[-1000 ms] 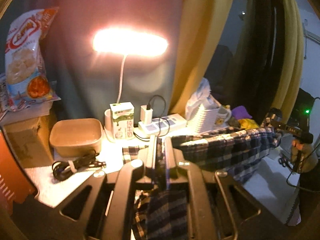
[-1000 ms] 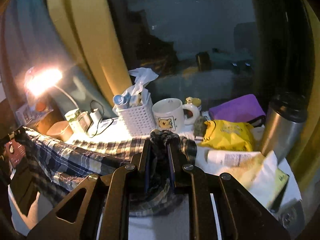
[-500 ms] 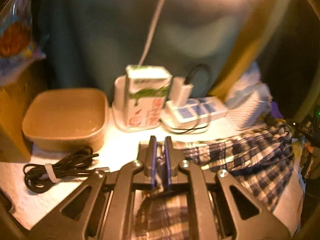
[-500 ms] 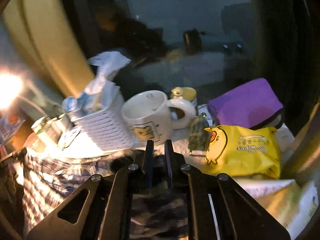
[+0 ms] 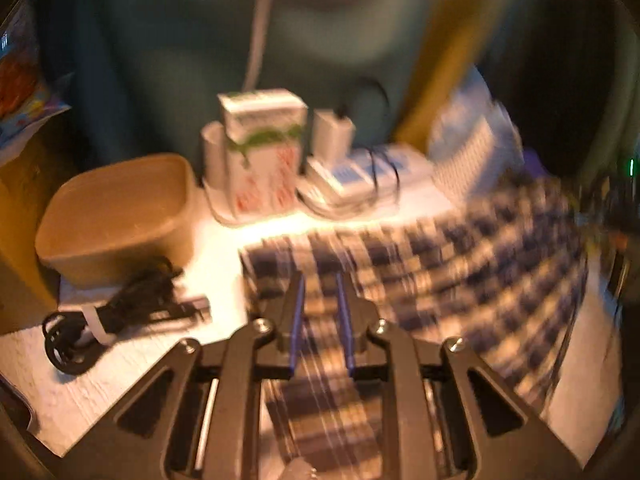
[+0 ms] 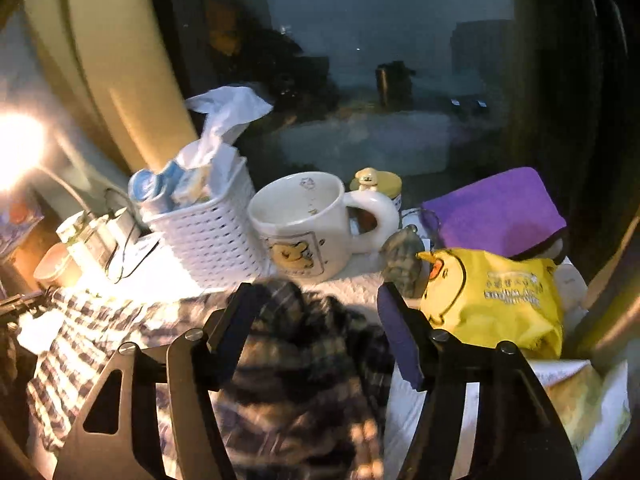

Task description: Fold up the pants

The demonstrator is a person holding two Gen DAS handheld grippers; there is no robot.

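No writing reads clearly: the yellow duck packet (image 6: 496,300) at lower right carries small print too fine to make out, and the green-and-white carton (image 5: 262,156) is blurred. The plaid pants (image 5: 440,264) lie across the white tabletop (image 5: 100,380), smeared by motion. The left hand-held gripper (image 5: 321,280) is opening, cloth between its jaws; the right hand-held gripper (image 6: 316,300) is opening wide over bunched fabric. A bear mug (image 6: 304,228) and white basket (image 6: 208,236) stand behind.

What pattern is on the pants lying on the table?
A dark blue and cream plaid on the pants, clearest in the left wrist view.
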